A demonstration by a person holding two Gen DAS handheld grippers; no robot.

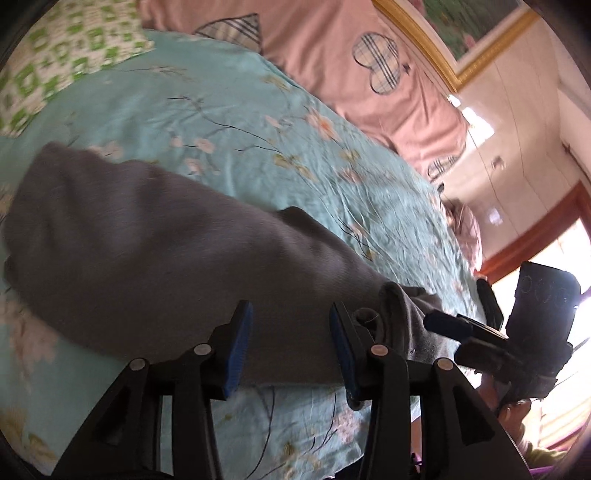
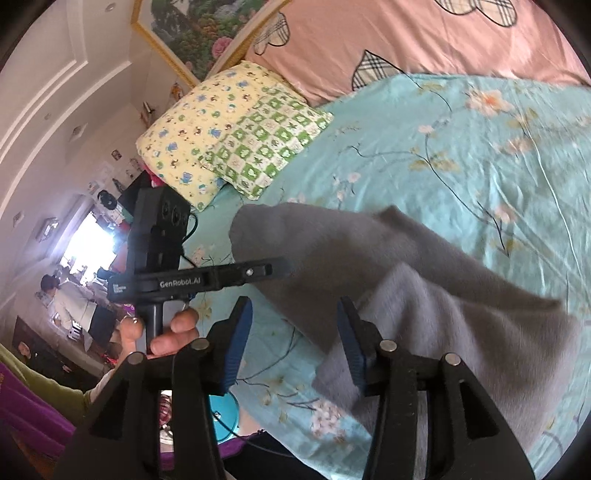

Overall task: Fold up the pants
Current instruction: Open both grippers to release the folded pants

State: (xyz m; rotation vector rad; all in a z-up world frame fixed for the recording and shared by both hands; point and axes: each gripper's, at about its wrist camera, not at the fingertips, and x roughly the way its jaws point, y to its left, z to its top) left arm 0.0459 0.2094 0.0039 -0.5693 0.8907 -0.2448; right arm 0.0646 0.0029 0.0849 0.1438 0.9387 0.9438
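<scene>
Grey pants lie in a long heap on the teal floral bedsheet. My left gripper hangs open just above their near edge, its blue pads apart and not pressing the cloth. In the right wrist view the pants lie doubled over, a paler layer on top. My right gripper is open too, with its right finger over the pale fold and bare sheet showing in the gap. A hand holds the left gripper's housing just left of the pants.
A pink quilt with plaid hearts lies along the far side of the bed. Two patterned pillows sit at the head. A gold-framed picture hangs on the wall. The bed's near edge runs below my fingers. A person sits far off.
</scene>
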